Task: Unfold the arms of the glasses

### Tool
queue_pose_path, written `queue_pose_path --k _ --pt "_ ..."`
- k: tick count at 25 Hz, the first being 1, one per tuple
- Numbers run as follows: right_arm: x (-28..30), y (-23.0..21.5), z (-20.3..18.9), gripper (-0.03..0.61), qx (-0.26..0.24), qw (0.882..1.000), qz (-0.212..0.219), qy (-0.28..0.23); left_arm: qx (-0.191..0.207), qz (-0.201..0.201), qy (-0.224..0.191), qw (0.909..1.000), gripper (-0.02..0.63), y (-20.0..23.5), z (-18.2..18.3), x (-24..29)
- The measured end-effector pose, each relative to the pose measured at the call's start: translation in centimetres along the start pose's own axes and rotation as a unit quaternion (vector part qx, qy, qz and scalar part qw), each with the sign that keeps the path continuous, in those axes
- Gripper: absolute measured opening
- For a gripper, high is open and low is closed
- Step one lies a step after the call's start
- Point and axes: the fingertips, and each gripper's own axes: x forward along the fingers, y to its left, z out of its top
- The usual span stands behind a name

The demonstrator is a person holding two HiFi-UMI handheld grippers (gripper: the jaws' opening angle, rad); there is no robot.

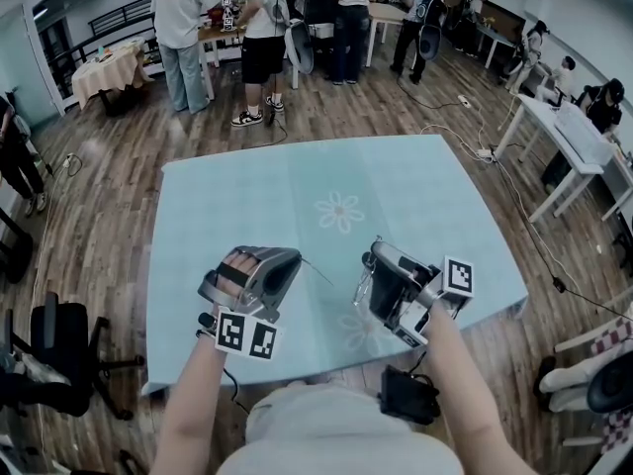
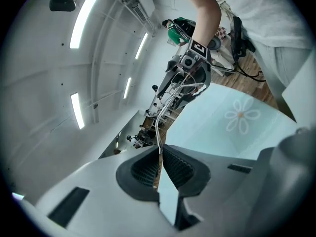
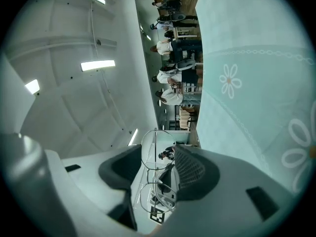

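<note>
Thin wire-framed glasses [image 1: 362, 287] hang in the air above the teal tablecloth [image 1: 297, 186], between my two grippers. My left gripper [image 1: 295, 257] is shut on the tip of one thin arm [image 2: 159, 127], which runs from its pads [image 2: 173, 169] toward the frame. My right gripper [image 1: 371, 265] holds the front of the frame. In the right gripper view the round lenses [image 3: 154, 152] sit between its pads [image 3: 190, 172]. The left gripper view shows the right gripper [image 2: 190, 80] ahead with the frame in it.
Several people stand around tables at the back of the room [image 1: 262, 38]. White desks [image 1: 574, 146] line the right side and a black chair [image 1: 59, 339] stands at the left. Cables [image 1: 465, 132] lie on the wooden floor beyond the table's far right corner.
</note>
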Motion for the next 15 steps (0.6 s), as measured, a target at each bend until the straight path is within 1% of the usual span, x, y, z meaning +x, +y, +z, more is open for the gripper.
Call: queue_pose_path --k 2,6,10,13,15 --pt "-0.2 0.0 0.4 0.215 -0.003 1.0 0.003 -0.013 -0.005 0.005 0.003 1.0 0.031 0.0 0.0 -0.3" --pt "-0.7 -0.3 1.0 0.215 -0.002 0.999 0.008 -0.032 0.001 0.009 0.008 0.9999 0.031 -0.3 0.2 -0.8" --pt "-0.9 -0.2 1.6 0.213 -0.002 0.999 0.009 -0.051 -0.005 0.012 0.01 0.9999 0.031 -0.3 0.3 -1.2" --pt "-0.9 -0.1 1.6 0.215 -0.001 0.998 0.01 -0.055 -0.01 0.012 0.01 0.9998 0.031 -0.6 0.4 -1.4" --pt "-0.8 0.1 1.4 0.215 0.0 0.999 0.012 -0.047 -0.016 0.01 0.011 0.9998 0.031 -0.9 0.5 -1.3"
